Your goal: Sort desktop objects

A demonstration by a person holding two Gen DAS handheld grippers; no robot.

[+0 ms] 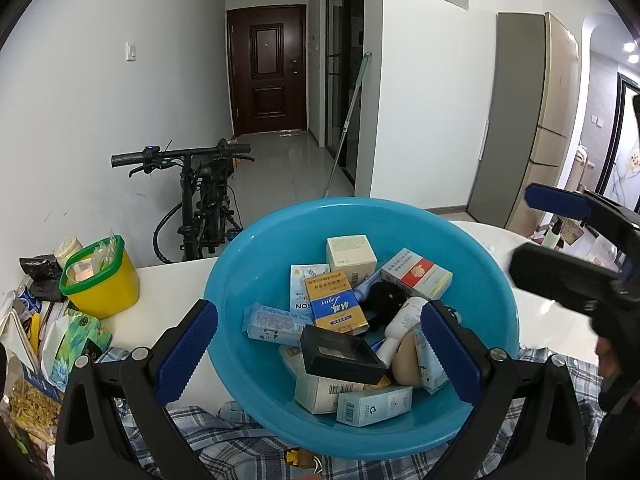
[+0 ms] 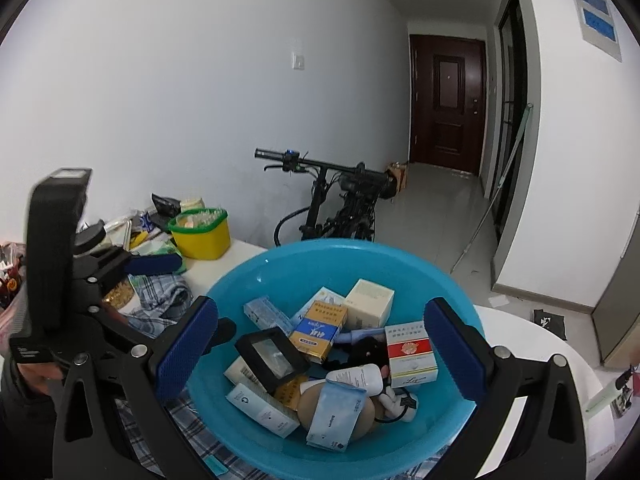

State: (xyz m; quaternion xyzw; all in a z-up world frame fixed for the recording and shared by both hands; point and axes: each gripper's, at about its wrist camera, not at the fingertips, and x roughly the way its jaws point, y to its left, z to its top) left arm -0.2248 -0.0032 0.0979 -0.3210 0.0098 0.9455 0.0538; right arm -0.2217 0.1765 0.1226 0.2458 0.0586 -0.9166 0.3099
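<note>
A blue plastic basin (image 1: 256,264) stands on a white table, also in the right wrist view (image 2: 280,272). It holds several small boxes, a yellow-blue carton (image 1: 334,306), a black flat case (image 1: 340,354), a red-white box (image 2: 410,354), a white bottle (image 2: 360,378) and a black plush toy (image 1: 386,300). My left gripper (image 1: 320,356) is open, its fingers either side of the basin's near part. My right gripper (image 2: 322,354) is open over the basin, empty.
A yellow tub with a green rim (image 1: 100,280) stands on the table at the left beside snack packets (image 1: 76,336). A plaid cloth (image 1: 224,432) lies under the basin. A black bicycle (image 1: 200,200) stands behind the table.
</note>
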